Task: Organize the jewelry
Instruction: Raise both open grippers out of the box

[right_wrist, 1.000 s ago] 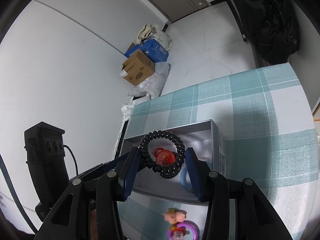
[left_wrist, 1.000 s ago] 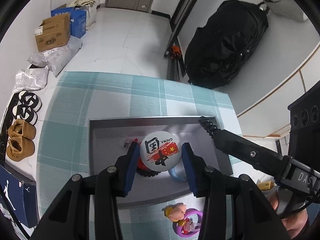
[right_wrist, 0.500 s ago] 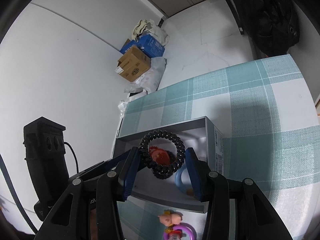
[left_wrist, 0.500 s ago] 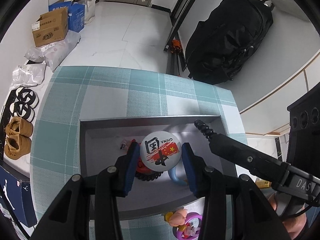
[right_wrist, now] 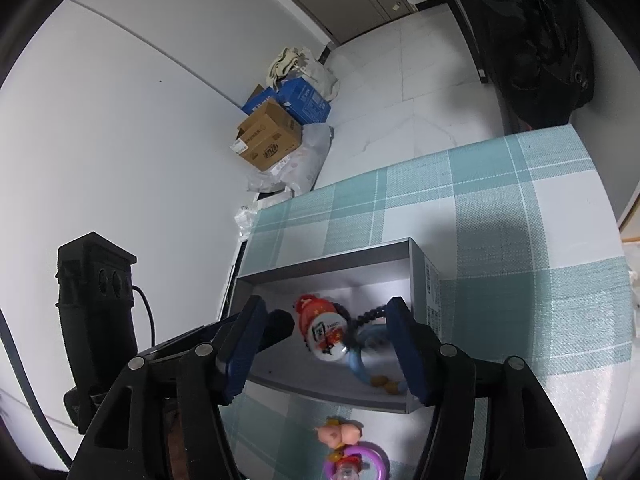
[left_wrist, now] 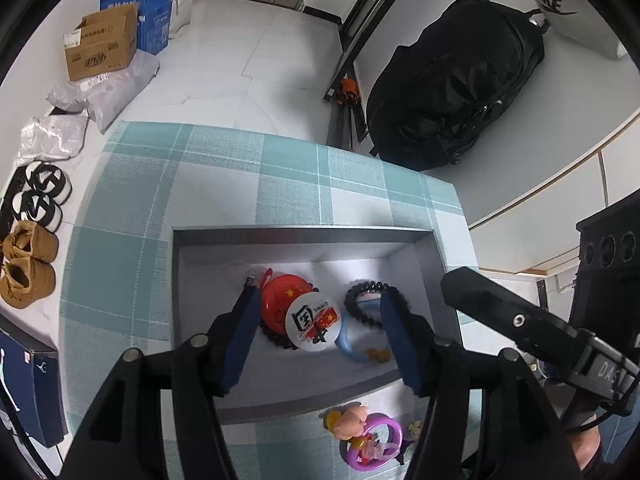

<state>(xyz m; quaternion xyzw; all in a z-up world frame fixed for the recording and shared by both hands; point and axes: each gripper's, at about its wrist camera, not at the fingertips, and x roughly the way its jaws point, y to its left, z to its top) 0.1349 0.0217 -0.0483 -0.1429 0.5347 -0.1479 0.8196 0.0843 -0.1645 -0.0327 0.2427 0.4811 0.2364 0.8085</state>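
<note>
1. The left hand-held gripper (left_wrist: 316, 336) has just been opening; the white badge (left_wrist: 313, 322) lies released between its pads, inside the grey box (left_wrist: 304, 232).
2. The right hand-held gripper (right_wrist: 324, 344) has just been opening; the black coil hair tie (left_wrist: 374, 304) rests free in the box.
3. The box stands on the checked surface (left_wrist: 248, 184).

Both tongs — left (left_wrist: 316, 332), right (right_wrist: 326, 344) — angled downward, jaws just opened, empty.
</note>
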